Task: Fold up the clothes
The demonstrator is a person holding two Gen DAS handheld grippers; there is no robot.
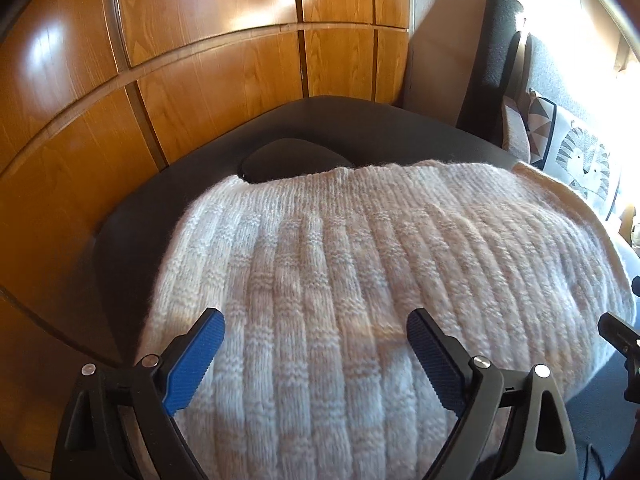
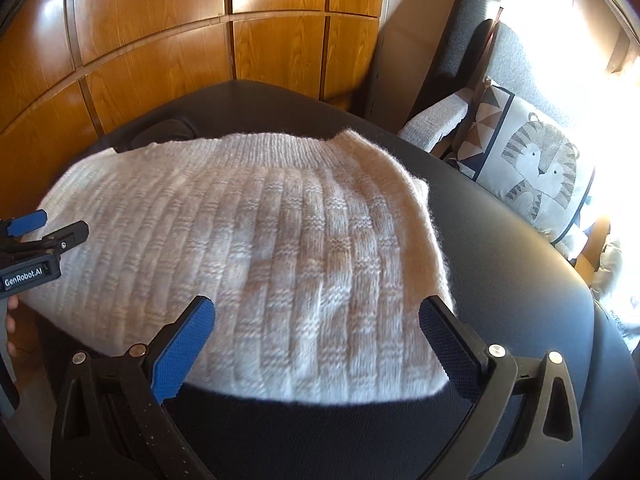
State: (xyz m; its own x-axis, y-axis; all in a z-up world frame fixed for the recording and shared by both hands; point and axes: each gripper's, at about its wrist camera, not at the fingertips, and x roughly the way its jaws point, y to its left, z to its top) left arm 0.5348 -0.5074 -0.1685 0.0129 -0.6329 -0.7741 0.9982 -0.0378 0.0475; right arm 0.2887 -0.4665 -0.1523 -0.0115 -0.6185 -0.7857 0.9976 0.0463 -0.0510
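A cream ribbed knit sweater [image 1: 340, 272] lies folded flat on a black padded table [image 1: 132, 240]; it also shows in the right wrist view [image 2: 248, 248]. My left gripper [image 1: 316, 322] is open and empty, hovering over the sweater's near left part. My right gripper [image 2: 316, 312] is open and empty, over the sweater's near right corner. The left gripper also shows at the left edge of the right wrist view [image 2: 52, 224]. The right gripper's black body shows at the right edge of the left wrist view [image 1: 620, 340].
Wooden wardrobe doors [image 1: 200, 60] stand behind the table. A dark cushion [image 1: 292, 158] lies at the sweater's far edge. A grey sofa with a tiger-print pillow [image 2: 536, 168] sits to the right. A black rolled mat [image 2: 460, 32] leans against the wall.
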